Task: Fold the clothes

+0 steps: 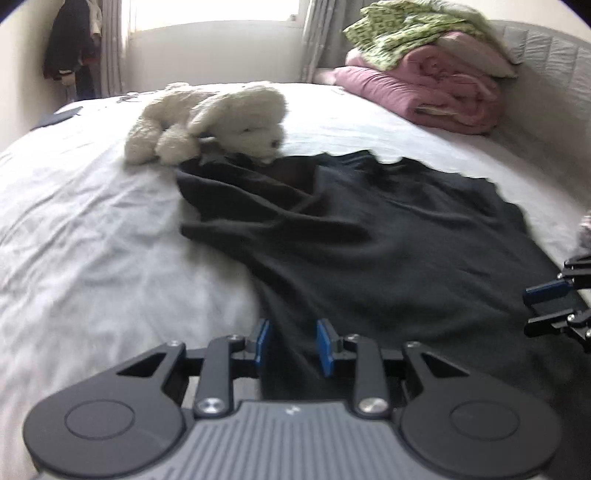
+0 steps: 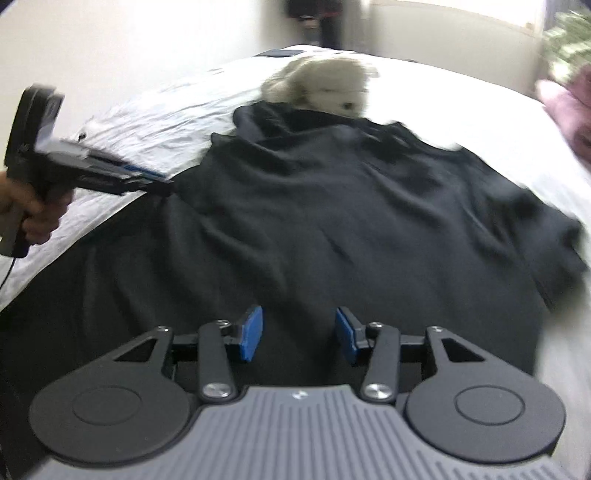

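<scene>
A black garment [image 1: 388,240] lies spread and wrinkled on the white bed sheet [image 1: 92,240]; the right wrist view shows the garment [image 2: 332,203] with its near part draped toward me. My left gripper [image 1: 293,343] sits at its near left edge, open, with black cloth lying between the blue pads. Seen side-on, the left gripper [image 2: 162,186] has its tips at the garment's edge, held by a hand [image 2: 33,210]. My right gripper [image 2: 300,334] hovers open over the near middle of the cloth. In the left wrist view the right gripper [image 1: 543,306] shows at the right edge.
A white plush toy [image 1: 221,118] lies at the garment's far end, touching it. A folded pink quilt [image 1: 436,96] with green cloth [image 1: 406,33] on top sits at the back right by a grey headboard [image 1: 546,74]. Dark clothes [image 1: 70,48] hang in the far left corner.
</scene>
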### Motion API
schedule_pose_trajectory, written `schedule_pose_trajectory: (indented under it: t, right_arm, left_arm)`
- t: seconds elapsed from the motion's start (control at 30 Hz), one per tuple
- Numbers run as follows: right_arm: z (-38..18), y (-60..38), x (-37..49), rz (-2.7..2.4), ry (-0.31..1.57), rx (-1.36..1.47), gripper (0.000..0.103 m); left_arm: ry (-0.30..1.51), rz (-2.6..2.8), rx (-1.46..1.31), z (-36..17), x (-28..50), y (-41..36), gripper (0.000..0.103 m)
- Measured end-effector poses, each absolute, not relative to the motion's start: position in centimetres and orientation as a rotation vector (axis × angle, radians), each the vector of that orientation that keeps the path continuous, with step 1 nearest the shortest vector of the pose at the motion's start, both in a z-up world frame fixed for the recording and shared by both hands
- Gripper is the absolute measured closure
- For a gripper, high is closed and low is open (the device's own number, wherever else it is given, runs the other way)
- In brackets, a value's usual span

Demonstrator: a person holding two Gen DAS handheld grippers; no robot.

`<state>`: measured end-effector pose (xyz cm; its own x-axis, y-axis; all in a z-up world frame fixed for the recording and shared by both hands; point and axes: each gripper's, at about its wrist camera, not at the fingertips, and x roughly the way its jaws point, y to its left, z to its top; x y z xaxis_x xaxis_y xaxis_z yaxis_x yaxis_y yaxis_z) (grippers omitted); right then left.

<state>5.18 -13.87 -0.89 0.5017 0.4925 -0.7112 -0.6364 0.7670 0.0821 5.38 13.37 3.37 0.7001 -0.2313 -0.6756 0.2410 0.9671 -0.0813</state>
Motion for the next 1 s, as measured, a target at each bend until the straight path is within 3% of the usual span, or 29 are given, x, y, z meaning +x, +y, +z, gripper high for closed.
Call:
schedule_pose_trajectory:
  t: [0.2, 0.4, 0.57, 0.63, 0.7, 0.77, 0.8, 0.83, 0.87, 0.9, 1.0]
  right_arm:
    - [-2.0, -12.4, 9.7, 0.696, 0.783, -0.254, 0.047]
    - [-1.5, -18.8, 11.6, 0.477, 0.815, -0.196, 0.046]
    - [-0.7, -20.8, 13.2, 0.435, 0.829, -0.063, 0.043]
    - [-0.4, -21.1, 13.6, 0.449, 0.82, -0.018, 0.043]
    - [-0.4, -21.2, 14.6, 0.425, 0.811, -0.003, 0.043]
    - [-0.4, -21.9, 15.6, 0.383, 0.801, 0.005, 0.043]
    - [-0.5, -22.4, 16.1, 0.359, 0.796, 0.008, 0.043]
    - [-0.5, -22.8, 16.6, 0.335, 0.791, 0.011, 0.043]
    - [-0.5, -23.3, 17.1, 0.311, 0.785, 0.014, 0.043]
    - [-0.6, -23.7, 17.6, 0.287, 0.78, 0.017, 0.043]
    - [-0.7, -25.1, 19.1, 0.216, 0.763, 0.026, 0.043]
  left_arm:
    - [0.747, -0.257, 0.028, 2.4, 7.8, 14.5, 0.073]
    - [0.74, -0.233, -0.324, 2.6, 12.0, 20.2, 0.071]
    - [0.693, -0.23, -0.589, 1.4, 15.6, 23.9, 0.061]
    - [0.67, -0.247, -0.608, 1.3, 16.6, 23.7, 0.05]
    - [0.664, -0.24, -0.585, 1.4, 17.8, 23.0, 0.049]
    - [0.657, -0.233, -0.562, 1.5, 19.0, 22.3, 0.053]
    - [0.654, -0.23, -0.55, 1.5, 19.6, 21.9, 0.061]
    - [0.65, -0.225, -0.516, 1.7, 20.0, 21.5, 0.085]
    - [0.646, -0.221, -0.476, 2.0, 20.4, 21.1, 0.097]
    - [0.644, -0.21, -0.436, 2.3, 20.7, 20.7, 0.103]
    - [0.604, -0.143, -0.372, 3.4, 21.2, 20.7, 0.103]
